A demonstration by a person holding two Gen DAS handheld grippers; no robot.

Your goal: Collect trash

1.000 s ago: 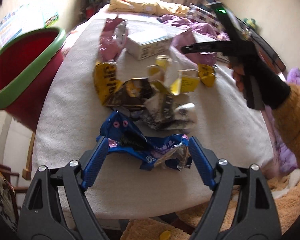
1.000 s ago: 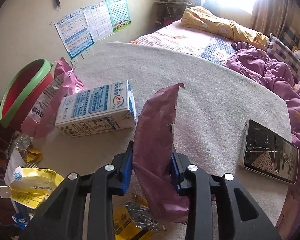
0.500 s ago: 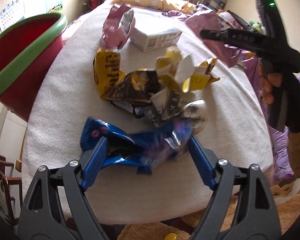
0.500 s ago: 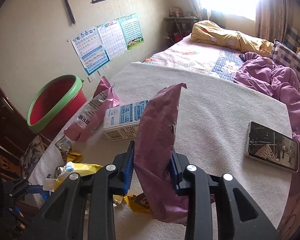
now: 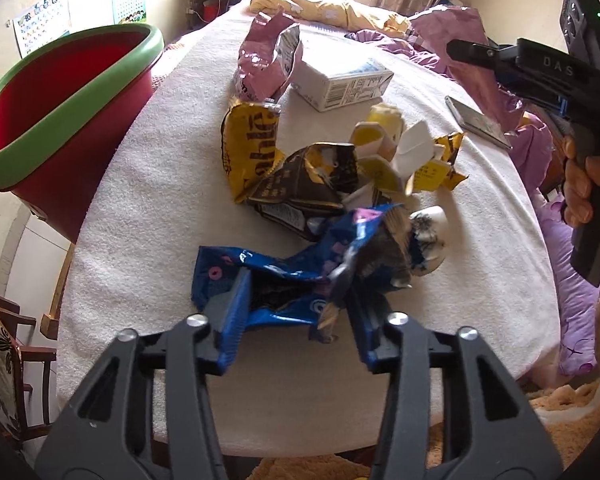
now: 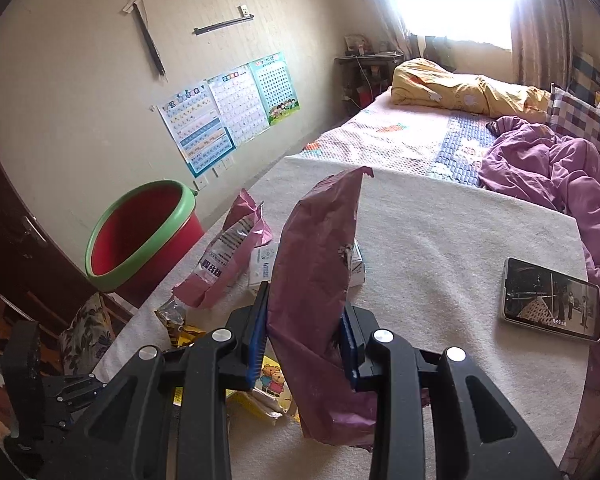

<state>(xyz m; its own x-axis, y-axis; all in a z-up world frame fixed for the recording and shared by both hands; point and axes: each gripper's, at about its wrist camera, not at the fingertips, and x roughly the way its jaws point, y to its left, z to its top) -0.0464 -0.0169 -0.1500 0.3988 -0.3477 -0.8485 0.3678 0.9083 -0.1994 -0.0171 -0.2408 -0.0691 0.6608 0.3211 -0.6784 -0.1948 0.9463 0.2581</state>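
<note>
We have the left gripper [image 5: 300, 312] clenched on a crumpled blue wrapper [image 5: 296, 268], both blue pads pressing its sides, just above the white-covered table [image 5: 148, 184]. At 12 o'clock from it lies the rest of the trash: a black and yellow wrapper [image 5: 296, 184], torn yellow cartons [image 5: 404, 156], a milk carton [image 5: 344, 84] on its side and an upright pink bag [image 5: 268, 60]. The red bin with a green rim [image 5: 60, 120] stands off the table's edge at 10 o'clock. Our right gripper [image 6: 304, 336] grasps a purple bag [image 6: 316, 280], held upright between its pads above the table. A phone [image 6: 552, 304] lies flat at 3 o'clock of that bag, well apart
</note>
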